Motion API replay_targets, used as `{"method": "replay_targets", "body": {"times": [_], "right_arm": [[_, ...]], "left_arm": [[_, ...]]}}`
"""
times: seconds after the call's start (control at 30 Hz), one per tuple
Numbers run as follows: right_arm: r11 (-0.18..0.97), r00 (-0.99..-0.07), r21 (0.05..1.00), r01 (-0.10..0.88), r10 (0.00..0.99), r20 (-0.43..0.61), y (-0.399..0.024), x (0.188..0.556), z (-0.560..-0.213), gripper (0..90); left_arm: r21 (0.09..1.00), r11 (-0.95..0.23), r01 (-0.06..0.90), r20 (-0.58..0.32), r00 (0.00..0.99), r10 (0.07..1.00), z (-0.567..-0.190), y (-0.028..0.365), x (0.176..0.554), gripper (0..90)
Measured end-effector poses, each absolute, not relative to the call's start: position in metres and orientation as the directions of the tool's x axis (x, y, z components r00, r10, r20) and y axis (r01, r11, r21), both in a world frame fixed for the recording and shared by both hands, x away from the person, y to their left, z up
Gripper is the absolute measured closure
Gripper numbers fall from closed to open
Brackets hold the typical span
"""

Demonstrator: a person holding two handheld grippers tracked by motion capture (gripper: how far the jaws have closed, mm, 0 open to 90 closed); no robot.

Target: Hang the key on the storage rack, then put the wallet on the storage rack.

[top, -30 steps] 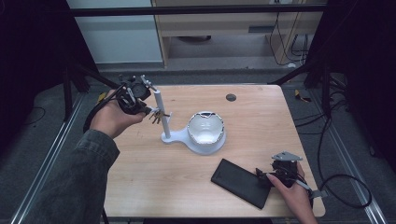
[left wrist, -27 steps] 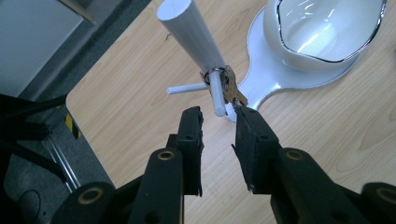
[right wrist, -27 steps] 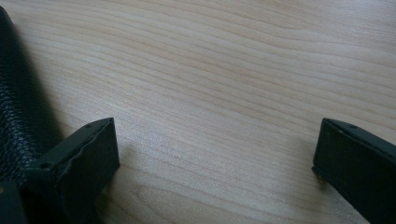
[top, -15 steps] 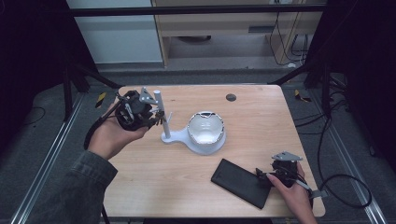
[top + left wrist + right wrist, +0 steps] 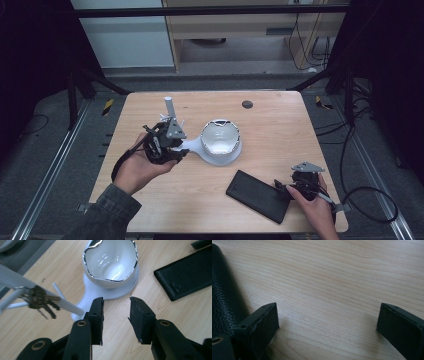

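Left tool (image 5: pixel 116 312) had jaws apart w/ nothing between them, just been opening, hovering just beside the foot of the white stand (image 5: pixel 100 293). Keys (image 5: pixel 40 300) hung on the stand's peg, beside its bowl (image 5: pixel 111 263). Right tool (image 5: pixel 327 322) sat jaws wide apart on the tabletop (image 5: pixel 280 130), well apart from the stand, touching the black wallet (image 5: pixel 257 196) edge. Step looked like: keys hung, left tool backing off. Next prob. wallet: right tool needs to shift over the edge, then close.
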State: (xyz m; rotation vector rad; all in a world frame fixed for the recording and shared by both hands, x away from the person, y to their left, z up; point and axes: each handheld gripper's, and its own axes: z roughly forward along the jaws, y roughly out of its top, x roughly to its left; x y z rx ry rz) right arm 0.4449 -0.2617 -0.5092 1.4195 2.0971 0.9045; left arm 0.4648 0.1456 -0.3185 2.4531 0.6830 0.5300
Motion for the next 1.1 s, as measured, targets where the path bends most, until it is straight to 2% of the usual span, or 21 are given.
{"method": "replay_targets", "body": {"times": [0.23,0.4,0.5,0.77,1.1], "right_arm": [[0.236,-0.367,0.753,0.614,0.930,0.008,-0.264,0.438,-0.501,4.5],[0.248,-0.390,0.775,0.581,0.921,-0.002,-0.265,0.433,-0.496,5.6],[0.237,-0.390,0.788,0.569,0.921,0.005,-0.266,0.430,-0.493,7.9],[0.256,-0.409,0.804,0.537,0.912,-0.017,-0.265,0.425,-0.489,16.9],[0.262,-0.413,0.799,0.541,0.911,-0.019,-0.265,0.426,-0.489,15.6]], "left_arm": [[0.609,-0.715,0.343,0.159,0.831,0.534,-0.360,0.130,0.455,61.5],[0.595,-0.732,0.333,0.122,0.862,0.492,-0.393,0.116,0.455,62.6],[0.588,-0.737,0.333,0.096,0.876,0.473,-0.409,0.109,0.457,65.5],[0.564,-0.756,0.333,0.013,0.911,0.411,-0.437,0.088,0.458,84.7],[0.475,-0.828,0.297,0.018,0.938,0.346,-0.456,0.064,0.459,88.0]]}}
